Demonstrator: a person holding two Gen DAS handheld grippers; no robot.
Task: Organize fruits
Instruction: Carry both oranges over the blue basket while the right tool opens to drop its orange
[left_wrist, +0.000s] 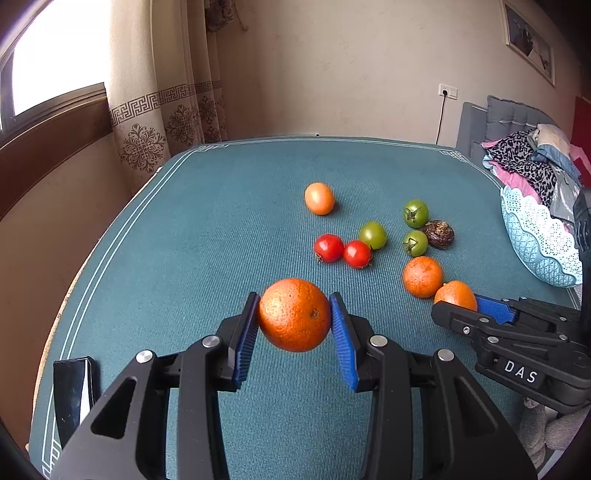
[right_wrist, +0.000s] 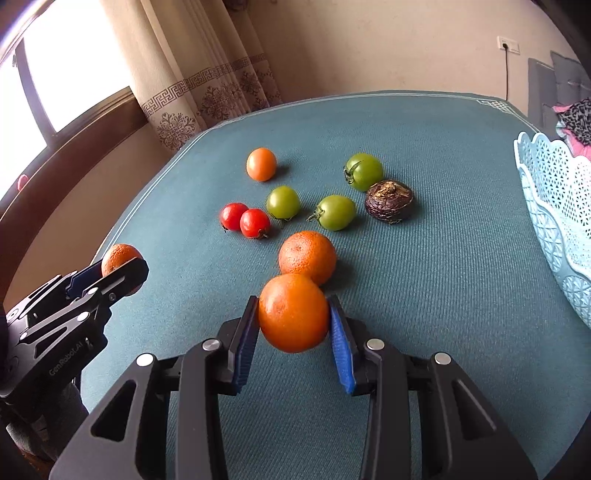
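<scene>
counter (right_wrist: 443, 295): fruits clustered mid | basket (right_wrist: 554, 206) far right edge | phone (left_wrist: 74, 395) near-left corner (left wrist view only)

White "DAS" lettering sits on the black body of my right gripper (left_wrist: 476, 308) at the near right of the left wrist view, and faint "GenRobot.AI" runs along my left gripper (right_wrist: 110, 271) body, near left.

Bare cloth (right_wrist: 461, 258) lies open between the fruit cluster and the basket (right_wrist: 554, 206). The loose orange (right_wrist: 307, 256) touches the right gripper's orange (right_wrist: 293, 314) ahead.
</scene>
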